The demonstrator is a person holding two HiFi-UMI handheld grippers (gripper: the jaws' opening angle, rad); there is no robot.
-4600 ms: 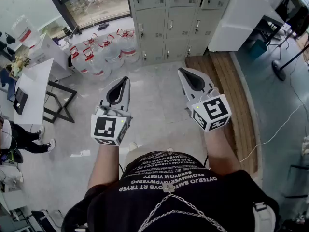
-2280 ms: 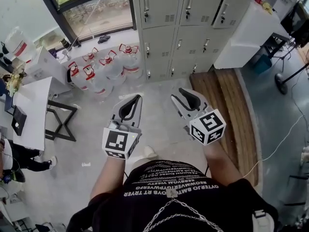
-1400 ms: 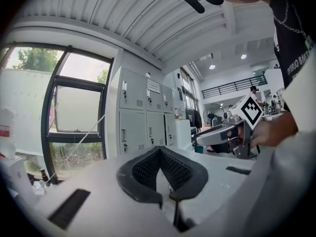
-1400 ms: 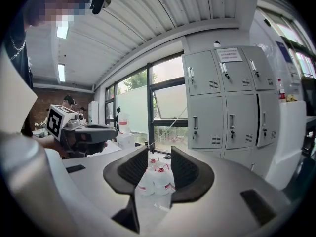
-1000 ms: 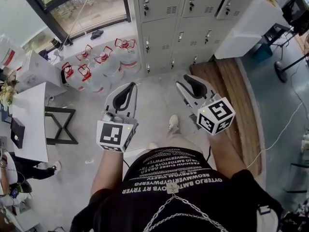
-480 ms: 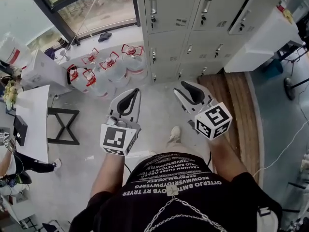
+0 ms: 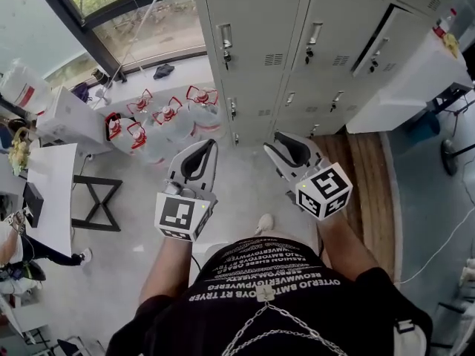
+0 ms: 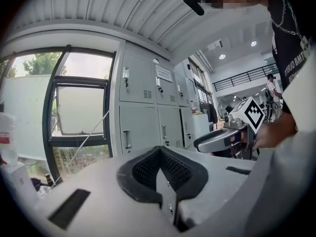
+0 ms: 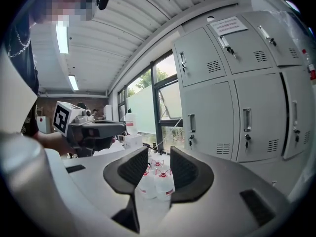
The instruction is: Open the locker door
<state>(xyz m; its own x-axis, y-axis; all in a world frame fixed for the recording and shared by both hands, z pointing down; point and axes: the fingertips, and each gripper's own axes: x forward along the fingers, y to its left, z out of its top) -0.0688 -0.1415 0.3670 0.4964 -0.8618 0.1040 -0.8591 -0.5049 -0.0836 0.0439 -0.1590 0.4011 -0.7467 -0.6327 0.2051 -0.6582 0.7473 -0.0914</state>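
Observation:
A bank of grey lockers fills the top of the head view, every door closed, each with a small metal handle. Both grippers are held in the air in front of the person, well short of the lockers and touching nothing. My left gripper has its black pads pressed together with nothing between them. My right gripper is open; in the right gripper view its gap shows only distant water bottles. The lockers stand ahead and to its right.
Several water bottles stand on the floor left of the lockers, below a window. A white table and a black frame stand are at the left. A wooden platform and a white cabinet lie to the right.
The person has walked toward the lockers, which now look larger and closer. Both grippers keep the same pose in front of the body.

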